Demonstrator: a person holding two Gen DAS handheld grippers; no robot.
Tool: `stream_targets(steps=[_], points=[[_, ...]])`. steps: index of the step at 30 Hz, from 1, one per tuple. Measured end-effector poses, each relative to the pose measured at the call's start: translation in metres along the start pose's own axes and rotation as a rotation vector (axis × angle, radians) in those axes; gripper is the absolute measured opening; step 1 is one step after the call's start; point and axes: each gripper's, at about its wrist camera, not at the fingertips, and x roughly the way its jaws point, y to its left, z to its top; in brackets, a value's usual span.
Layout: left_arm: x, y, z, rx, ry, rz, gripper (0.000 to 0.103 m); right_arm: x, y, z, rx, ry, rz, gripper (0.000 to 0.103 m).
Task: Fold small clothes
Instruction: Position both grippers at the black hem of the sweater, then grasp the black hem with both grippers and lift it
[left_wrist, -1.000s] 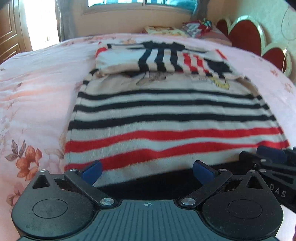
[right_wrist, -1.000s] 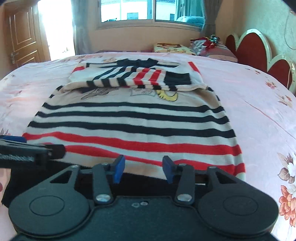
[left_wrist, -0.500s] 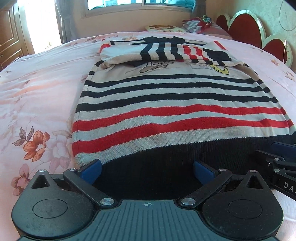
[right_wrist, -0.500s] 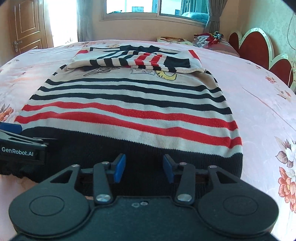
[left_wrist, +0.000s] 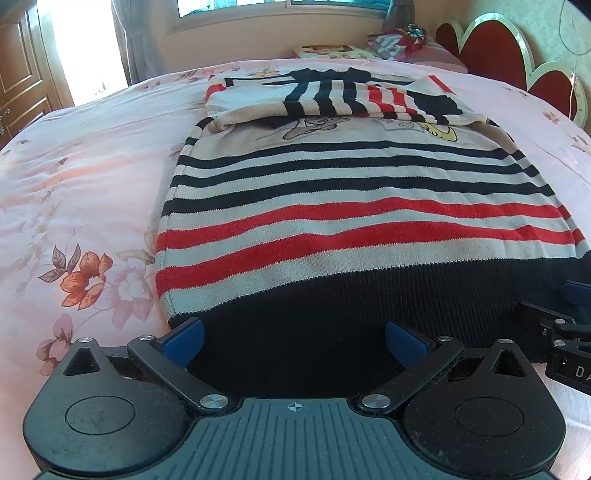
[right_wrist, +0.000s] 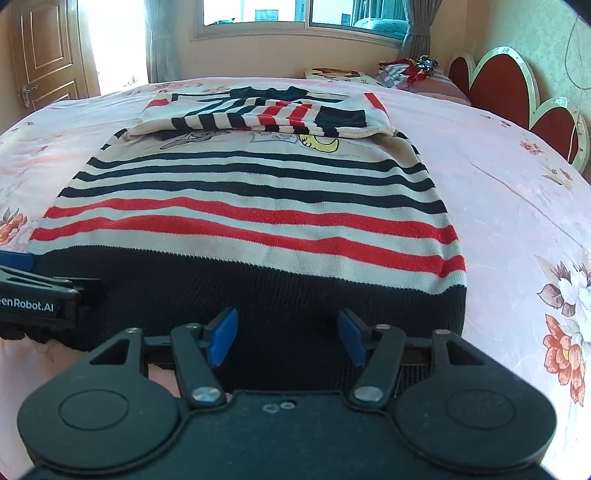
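Note:
A small striped sweater in cream, black and red lies flat on the bed, sleeves folded across its chest at the far end; it also shows in the right wrist view. Its black hem band is nearest me. My left gripper is open, its blue pads spread over the hem's left part. My right gripper is open over the hem's right part. Each gripper shows at the edge of the other's view.
The pink floral bedspread stretches around the sweater. Pillows and a red scalloped headboard are at the far right. A wooden door and a window are behind the bed.
Both grippers have pulled back toward the near edge, so the black hem has come into full view. The right gripper's jaws have widened. The sweater has not moved.

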Motion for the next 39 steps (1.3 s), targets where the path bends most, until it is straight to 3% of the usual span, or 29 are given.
stream_targets(steps=[9, 15, 20, 24, 28, 32, 34, 36, 39], points=[[-0.013, 0.011, -0.005, -0.015, -0.019, 0.01, 0.103, -0.012, -0.006, 0.0, 0.045, 0.008, -0.003, 0.073], [-0.023, 0.051, -0.007, -0.115, -0.052, 0.001, 0.103, -0.02, -0.025, 0.005, 0.085, -0.008, -0.038, 0.074], [-0.009, 0.073, -0.019, -0.197, 0.018, -0.061, 0.103, -0.017, -0.048, 0.007, 0.139, 0.003, -0.079, 0.074], [-0.006, 0.069, -0.025, -0.187, 0.016, -0.097, 0.103, -0.013, -0.061, 0.004, 0.144, 0.01, -0.115, 0.074], [-0.007, 0.066, -0.022, -0.217, 0.024, -0.246, 0.103, -0.008, -0.078, -0.002, 0.175, 0.038, -0.145, 0.075], [-0.001, 0.06, -0.013, -0.231, 0.024, -0.28, 0.103, -0.001, -0.086, -0.008, 0.211, 0.062, -0.127, 0.08], [0.001, 0.057, -0.009, -0.244, 0.03, -0.318, 0.102, -0.001, -0.087, -0.006, 0.221, 0.061, -0.104, 0.076], [0.001, 0.051, -0.005, -0.228, 0.032, -0.318, 0.084, -0.002, -0.086, -0.003, 0.225, 0.059, -0.068, 0.053], [0.002, 0.05, -0.004, -0.186, 0.034, -0.31, 0.08, -0.001, -0.086, 0.002, 0.211, 0.074, -0.052, 0.051]])
